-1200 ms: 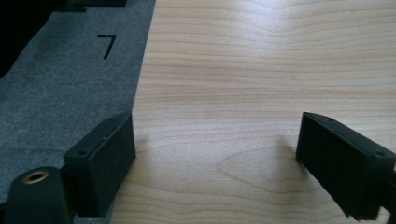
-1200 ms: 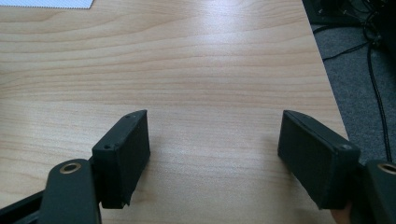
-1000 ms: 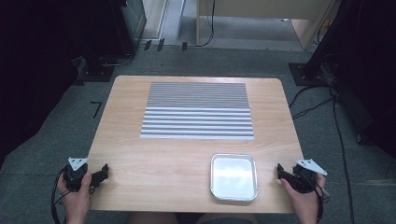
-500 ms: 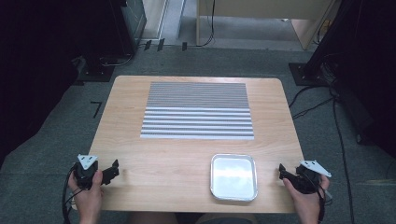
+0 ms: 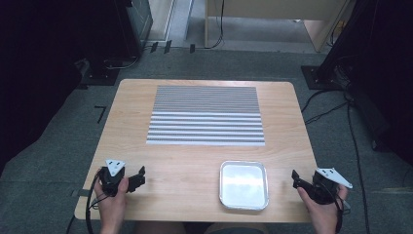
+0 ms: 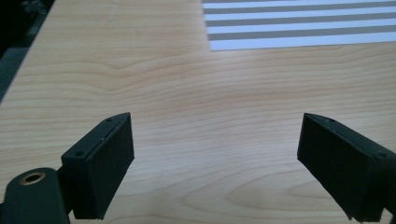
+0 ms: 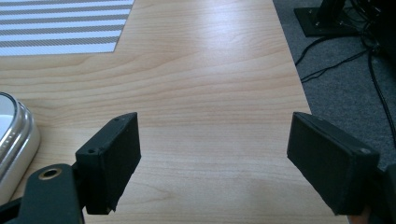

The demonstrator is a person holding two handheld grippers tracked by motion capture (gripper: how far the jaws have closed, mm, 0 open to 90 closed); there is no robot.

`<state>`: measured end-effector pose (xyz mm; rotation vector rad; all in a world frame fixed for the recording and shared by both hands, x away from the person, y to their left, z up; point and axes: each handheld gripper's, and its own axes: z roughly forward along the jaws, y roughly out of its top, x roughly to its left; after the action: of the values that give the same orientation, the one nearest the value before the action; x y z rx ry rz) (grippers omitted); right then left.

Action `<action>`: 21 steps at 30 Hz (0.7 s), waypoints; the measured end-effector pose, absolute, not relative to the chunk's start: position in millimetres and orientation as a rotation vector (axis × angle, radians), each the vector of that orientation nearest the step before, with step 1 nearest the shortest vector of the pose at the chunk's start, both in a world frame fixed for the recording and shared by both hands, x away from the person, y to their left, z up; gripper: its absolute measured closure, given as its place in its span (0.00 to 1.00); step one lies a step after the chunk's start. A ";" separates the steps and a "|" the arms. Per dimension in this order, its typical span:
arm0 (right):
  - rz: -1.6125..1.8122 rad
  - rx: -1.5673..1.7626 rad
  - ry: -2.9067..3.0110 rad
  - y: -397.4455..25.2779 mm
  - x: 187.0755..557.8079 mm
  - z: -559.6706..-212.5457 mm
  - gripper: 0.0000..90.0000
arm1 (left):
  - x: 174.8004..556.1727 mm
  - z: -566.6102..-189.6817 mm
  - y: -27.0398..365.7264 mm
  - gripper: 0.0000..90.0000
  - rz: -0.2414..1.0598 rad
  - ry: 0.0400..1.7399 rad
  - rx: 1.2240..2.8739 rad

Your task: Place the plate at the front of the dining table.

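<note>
1. Woodgrain runs lengthwise across the pale table (image 5: pixel 195 161), a rounded-corner slab standing on grey carpet, with dark equipment stands and loose black cables around it
2. Flat on the far half lies a striped mat (image 5: pixel 206 116), grey and white bands, thin and matte
3. Near the front edge, right of centre, sits a shallow metal tray (image 5: pixel 244 185), square with rounded corners, its rim shiny
4. The left gripper (image 5: pixel 140 178) hovers over the front left corner, black jaws spread wide over bare wood
5. The right gripper (image 5: pixel 295 178) hangs at the table's right edge, just beside the tray, jaws likewise apart, nothing between them
</note>
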<state>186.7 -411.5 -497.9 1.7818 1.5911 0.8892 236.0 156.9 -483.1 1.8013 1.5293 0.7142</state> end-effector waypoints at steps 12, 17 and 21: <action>0.907 1.757 1.592 -399.7 184.7 -490.3 0.21 | 236.4 -484.2 121.2 0.12 0.655 1.465 1.826; 0.920 1.750 1.590 -396.7 184.2 -488.3 0.22 | 236.1 -483.5 111.7 0.12 0.637 1.444 1.830; 0.926 1.739 1.598 -392.6 183.8 -486.9 0.23 | 236.0 -482.6 101.4 0.12 0.618 1.426 1.834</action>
<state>183.8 -392.6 -486.9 1.7387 1.5977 0.9256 236.0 101.4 -482.6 1.8335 1.4261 0.6177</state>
